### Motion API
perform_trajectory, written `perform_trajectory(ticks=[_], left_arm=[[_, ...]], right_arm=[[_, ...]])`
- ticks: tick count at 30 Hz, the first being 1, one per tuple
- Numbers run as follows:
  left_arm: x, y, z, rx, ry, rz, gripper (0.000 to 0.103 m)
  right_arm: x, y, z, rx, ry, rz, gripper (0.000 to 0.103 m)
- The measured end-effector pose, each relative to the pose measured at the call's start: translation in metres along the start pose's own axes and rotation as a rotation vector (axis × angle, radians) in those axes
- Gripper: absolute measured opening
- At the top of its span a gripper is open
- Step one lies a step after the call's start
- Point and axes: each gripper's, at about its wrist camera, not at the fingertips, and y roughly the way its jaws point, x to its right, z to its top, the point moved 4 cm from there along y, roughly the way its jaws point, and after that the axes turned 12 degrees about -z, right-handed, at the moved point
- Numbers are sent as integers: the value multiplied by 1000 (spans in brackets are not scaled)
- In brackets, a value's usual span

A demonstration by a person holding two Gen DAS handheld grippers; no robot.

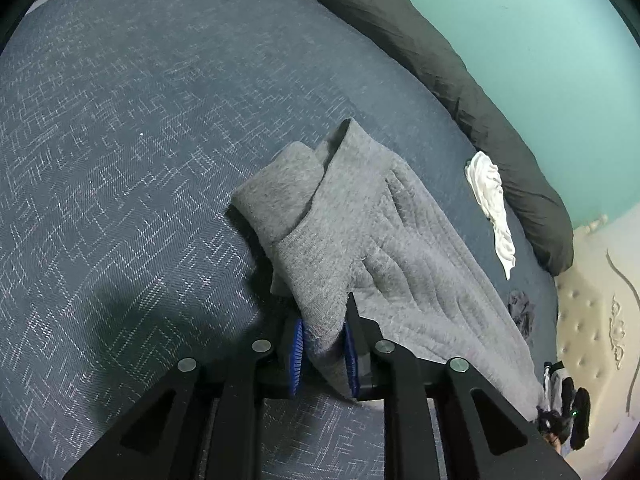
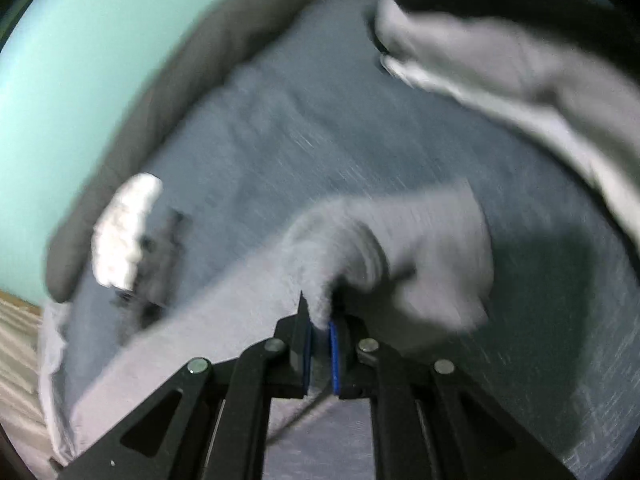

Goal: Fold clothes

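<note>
Both tongs are clamped on cloth. We see the left gripper (image 1: 322,354) with its blue pads (image 1: 296,356) pinched on a fold of the grey garment (image 1: 360,240), only the cloth between them. The garment trails up and to the right over the dark blue patterned bedspread (image 1: 140,140), one end doubled over on itself. We note a white cloth (image 1: 492,204) crumpled near the bed's far edge, beside a long dark pillow (image 1: 460,80) against the teal wall (image 1: 540,60). A small dark item (image 1: 522,312) lies just right of the garment; too small to tell what.

Right wrist view is blurred. We see the right gripper (image 2: 320,354) nearly closed, gripping the grey garment (image 2: 400,248), bunched just past the fingers. The white cloth (image 2: 124,232) sits far left.
</note>
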Motion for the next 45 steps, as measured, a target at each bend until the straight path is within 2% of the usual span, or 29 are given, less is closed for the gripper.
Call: perform_trajectory(ticks=[2,4,6,10,14,17,28,33,39,45], left_arm=[[1,-1,1,-3,4,-2,22],[2,-2,2,-1,5,-9,30],[1,-10,4,12,11,-4,36],[-3,-24,9,37,22,6,46],[-7,-35,15,57,36,9,48],[-7,-36,18,56,62,11,48],[-7,-28,16,-7,160,16,48],[-7,-17,14,-33,206,42,48],[-4,-11,11,-34,230,23,47],[13,-8,2,-60,358,47,23]], right_arm=[[7,7,-7,-33,11,-5,15],[10,1,-8,-32,10,-22,21],[13,-9,-11,-19,3,-52,40],[16,-44,-24,59,-17,-140,42],[13,-75,-47,126,25,-122,42],[-17,-86,-74,141,6,-42,42],[-143,-66,-180,45,-61,217,42],[-179,-46,-222,-19,-137,258,42],[-200,-36,-234,-24,-162,280,42],[-205,-30,-242,-36,-174,278,42]])
